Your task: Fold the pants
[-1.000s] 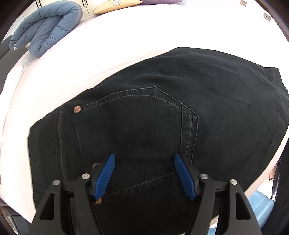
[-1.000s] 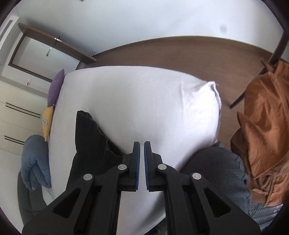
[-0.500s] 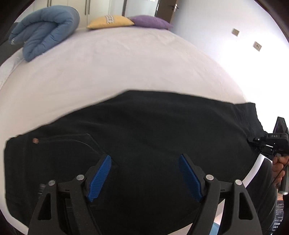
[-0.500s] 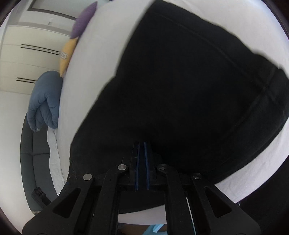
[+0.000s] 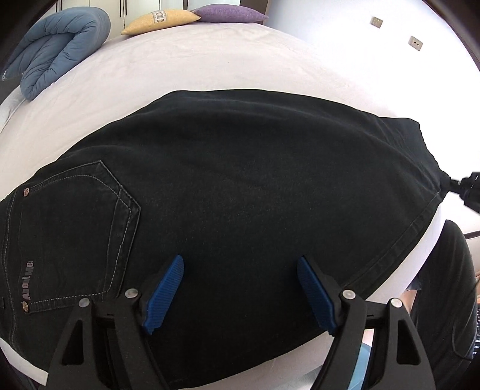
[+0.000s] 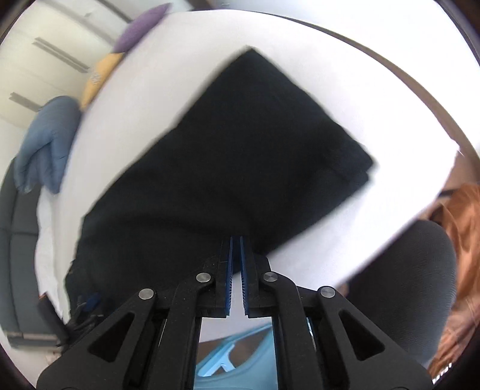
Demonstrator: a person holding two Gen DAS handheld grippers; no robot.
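Black jeans (image 5: 240,192) lie flat across a white bed (image 5: 186,66), back pocket at the left and leg hem at the right. My left gripper (image 5: 240,291) is open and empty, hovering over the near edge of the jeans. My right gripper (image 6: 235,240) is shut on the near edge of the jeans (image 6: 228,156) at the hem end. It also shows in the left wrist view (image 5: 463,187), at the hem's corner on the far right.
A folded blue duvet (image 5: 57,45), a yellow cushion (image 5: 162,18) and a purple cushion (image 5: 228,13) lie at the bed's far side. Orange clothing (image 6: 462,240) hangs at the right. A light-blue object (image 6: 234,357) sits below the bed's edge.
My left gripper has drawn back and to the right along the jeans, staying open. My right gripper has come down onto the hem end and has pulled back, so more bed shows.
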